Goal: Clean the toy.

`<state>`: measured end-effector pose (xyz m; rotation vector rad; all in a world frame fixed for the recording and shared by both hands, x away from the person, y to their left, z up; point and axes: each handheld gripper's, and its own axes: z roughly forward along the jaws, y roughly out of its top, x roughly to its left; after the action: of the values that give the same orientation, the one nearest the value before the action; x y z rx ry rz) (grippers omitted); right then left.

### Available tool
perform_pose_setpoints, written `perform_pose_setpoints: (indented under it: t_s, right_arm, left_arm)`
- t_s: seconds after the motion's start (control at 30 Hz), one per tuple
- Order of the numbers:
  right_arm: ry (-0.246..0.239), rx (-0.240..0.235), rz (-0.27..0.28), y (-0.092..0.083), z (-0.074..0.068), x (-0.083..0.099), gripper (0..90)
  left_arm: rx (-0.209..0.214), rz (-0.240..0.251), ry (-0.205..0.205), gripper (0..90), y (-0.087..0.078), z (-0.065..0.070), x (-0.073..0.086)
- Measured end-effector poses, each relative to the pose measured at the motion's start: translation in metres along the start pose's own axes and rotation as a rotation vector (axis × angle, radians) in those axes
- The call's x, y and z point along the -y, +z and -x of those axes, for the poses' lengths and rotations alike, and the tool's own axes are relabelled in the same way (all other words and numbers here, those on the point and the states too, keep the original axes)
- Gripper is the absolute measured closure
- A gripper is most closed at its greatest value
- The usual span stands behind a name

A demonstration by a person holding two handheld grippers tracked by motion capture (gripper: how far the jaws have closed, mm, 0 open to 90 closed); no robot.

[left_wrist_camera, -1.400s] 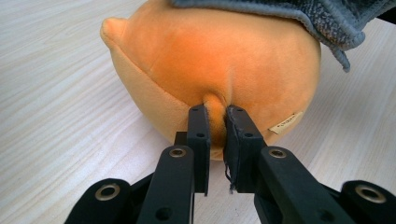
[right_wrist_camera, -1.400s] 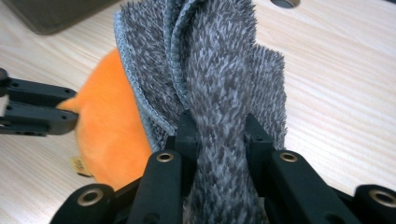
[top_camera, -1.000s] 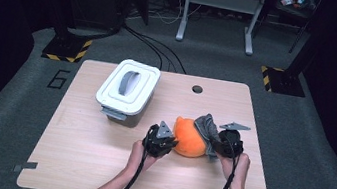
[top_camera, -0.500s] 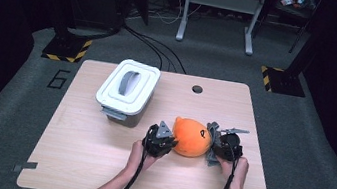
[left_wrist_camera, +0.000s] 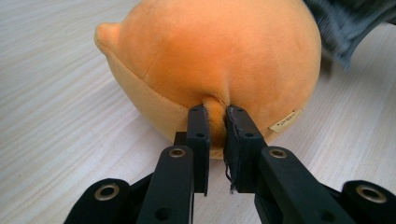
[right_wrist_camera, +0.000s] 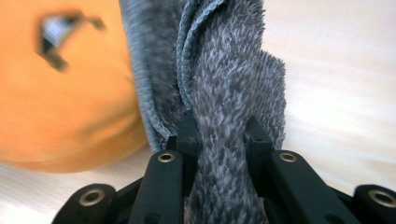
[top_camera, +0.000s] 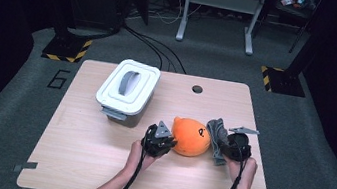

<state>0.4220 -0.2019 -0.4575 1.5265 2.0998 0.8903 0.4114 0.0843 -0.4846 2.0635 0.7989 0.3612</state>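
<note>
While both grips hold, we judge the step to be wrapping or unwrapping the toy. Nearest us, the left gripper (top_camera: 165,142) is clamped on a pinch of the orange plush toy (top_camera: 191,137), which sits on the table (top_camera: 78,146) between the hands. The right gripper (top_camera: 228,147) is clamped on a fold of the grey cloth (top_camera: 216,132), bunched against the toy's right side. Next, we expect the cloth to be drawn while the toy is kept steady. Farther back stands a lidded white box (top_camera: 127,90). Count: two grippers, one toy, one cloth, one box.
</note>
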Motion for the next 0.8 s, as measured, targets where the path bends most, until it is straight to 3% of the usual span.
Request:
perform_pose_setpoints:
  t_s: [0.17,0.27,0.47,0.63,0.8]
  right_arm:
    - [-0.053,-0.011,0.085,-0.031,-0.013,-0.018,73.6]
    - [-0.105,-0.037,0.100,-0.037,-0.030,-0.029,73.5]
    - [-0.140,-0.053,0.020,-0.011,-0.054,-0.035,73.5]
    - [-0.128,-0.052,0.014,0.003,-0.049,-0.036,73.5]
    - [-0.118,-0.047,0.010,0.009,-0.042,-0.038,73.5]
  left_arm:
    - [-0.001,-0.002,0.009,80.1,0.000,-0.001,-0.001]
    - [-0.001,-0.002,0.009,79.9,0.000,-0.001,-0.001]
    - [0.002,0.005,0.006,78.5,0.000,-0.002,0.000]
    - [0.006,0.009,0.008,70.2,-0.002,-0.004,0.000]
    - [0.002,-0.015,0.011,54.1,0.001,-0.004,0.000]
